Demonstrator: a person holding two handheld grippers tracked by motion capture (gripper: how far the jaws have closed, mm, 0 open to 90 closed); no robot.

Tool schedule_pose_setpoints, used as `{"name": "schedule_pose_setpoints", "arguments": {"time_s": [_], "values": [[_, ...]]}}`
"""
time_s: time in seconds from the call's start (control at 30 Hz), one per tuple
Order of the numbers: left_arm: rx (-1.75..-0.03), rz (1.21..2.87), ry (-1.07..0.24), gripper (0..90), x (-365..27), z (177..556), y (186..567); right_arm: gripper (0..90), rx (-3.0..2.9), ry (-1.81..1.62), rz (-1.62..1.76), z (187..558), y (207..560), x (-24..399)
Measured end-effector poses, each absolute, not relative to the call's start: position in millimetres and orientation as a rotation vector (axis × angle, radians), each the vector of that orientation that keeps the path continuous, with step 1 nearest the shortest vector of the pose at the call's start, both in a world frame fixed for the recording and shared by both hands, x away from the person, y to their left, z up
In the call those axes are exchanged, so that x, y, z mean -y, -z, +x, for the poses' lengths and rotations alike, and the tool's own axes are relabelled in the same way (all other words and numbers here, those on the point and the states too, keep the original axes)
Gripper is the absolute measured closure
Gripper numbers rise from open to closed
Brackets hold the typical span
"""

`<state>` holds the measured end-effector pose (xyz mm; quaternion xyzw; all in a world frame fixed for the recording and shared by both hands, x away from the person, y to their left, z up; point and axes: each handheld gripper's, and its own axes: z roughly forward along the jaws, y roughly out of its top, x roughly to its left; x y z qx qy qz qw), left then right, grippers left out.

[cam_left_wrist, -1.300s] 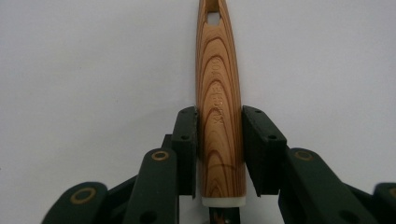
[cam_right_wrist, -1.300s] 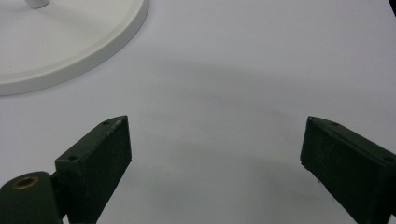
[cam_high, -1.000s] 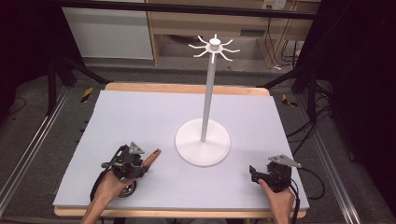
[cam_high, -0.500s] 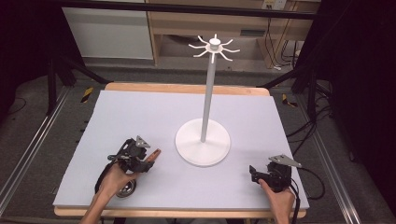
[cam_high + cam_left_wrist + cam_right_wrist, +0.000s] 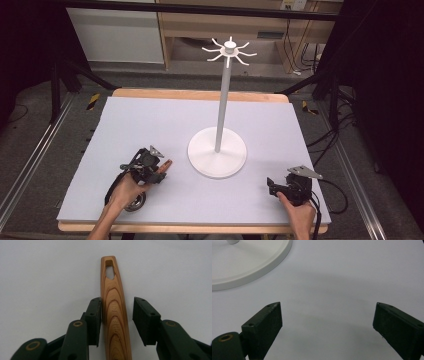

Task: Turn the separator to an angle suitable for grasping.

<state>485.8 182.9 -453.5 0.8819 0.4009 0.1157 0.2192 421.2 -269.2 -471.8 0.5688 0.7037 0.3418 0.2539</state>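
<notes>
One wooden handle (image 5: 115, 315) lay between left gripper (image 5: 117, 315) fingers, just closing, gap remaining; right gripper (image 5: 325, 325) wide. Next: clamp, lift toward hook stand (image 5: 218, 152).

1. Wooden handle (image 5: 115, 312) between my left hand-held gripper's (image 5: 117, 320) jaws: warm tan, with darker brown grain in long nested ovals.
2. That hand-held gripper's pads: dark green-black, brass-coloured rivets.
3. Right hand-held gripper (image 5: 327, 327): the same dark green-black.
4. Stand (image 5: 217, 155): plain white all over.
5. Worktop (image 5: 150, 125): pale lavender-grey mat with a light wood edge.
</notes>
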Motion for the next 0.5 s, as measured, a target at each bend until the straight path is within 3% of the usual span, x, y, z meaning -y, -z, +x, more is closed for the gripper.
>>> {"name": "schedule_pose_setpoints", "arguments": {"time_s": [0.5], "values": [[-1.158,2.45,-0.305,63.4,-183.6,488.9,454.0,9.2,-1.927,-0.919,1.547,422.0,472.6,269.0]]}}
